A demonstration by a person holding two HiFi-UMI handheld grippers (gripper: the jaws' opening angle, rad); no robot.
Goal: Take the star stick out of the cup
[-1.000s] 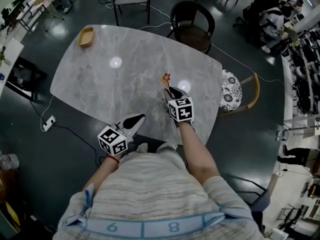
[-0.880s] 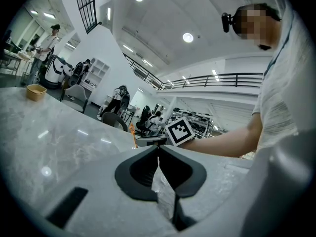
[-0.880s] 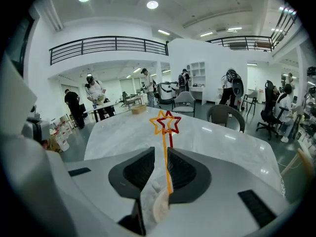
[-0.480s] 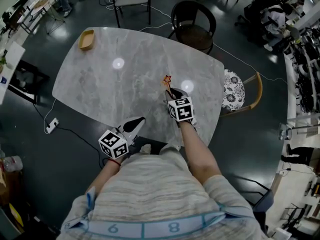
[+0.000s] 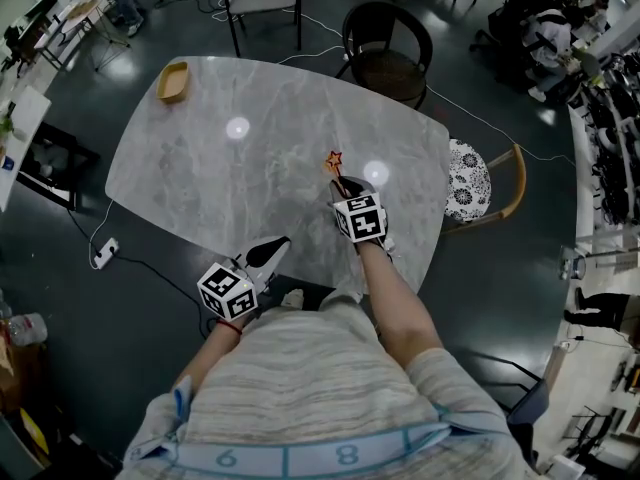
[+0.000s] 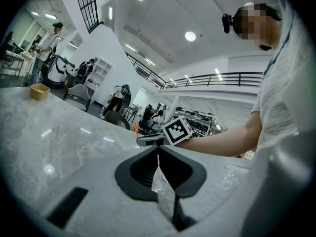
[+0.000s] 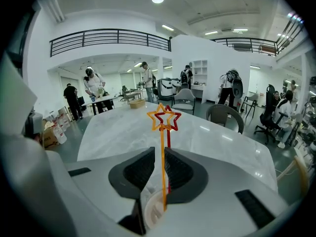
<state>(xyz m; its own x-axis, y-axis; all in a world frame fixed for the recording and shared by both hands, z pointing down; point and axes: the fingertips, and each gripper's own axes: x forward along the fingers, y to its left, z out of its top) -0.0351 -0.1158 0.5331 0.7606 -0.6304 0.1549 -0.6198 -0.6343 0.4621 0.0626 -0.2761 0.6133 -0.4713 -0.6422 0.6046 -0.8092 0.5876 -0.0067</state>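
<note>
Hardly anything has changed over the last second. The right claw sits where it was, over the bench close to the near edge and toward the right corner. Its jaws are drawn in to a narrow slit around the white cup, which sits low between them with its mouth tipped back toward the person.

Two star sticks stand in the cup and rise through the slit, an orange stick in front and a red stick just behind it. Their star heads overlap above the jaw tips. From overhead the stars poke out just ahead of the claw, pointing toward the far edge, at the same spot as half a second ago. Neither stick has come out of the cup.

The left claw has barely shifted. It hangs at the near edge, left of the other one and well apart from it, with only its tips over the bench. Its jaws are closed tip to tip and grip nothing.

A small wooden tray lies at the far left corner, unmoved. A dark chair stands beyond the far edge.
</note>
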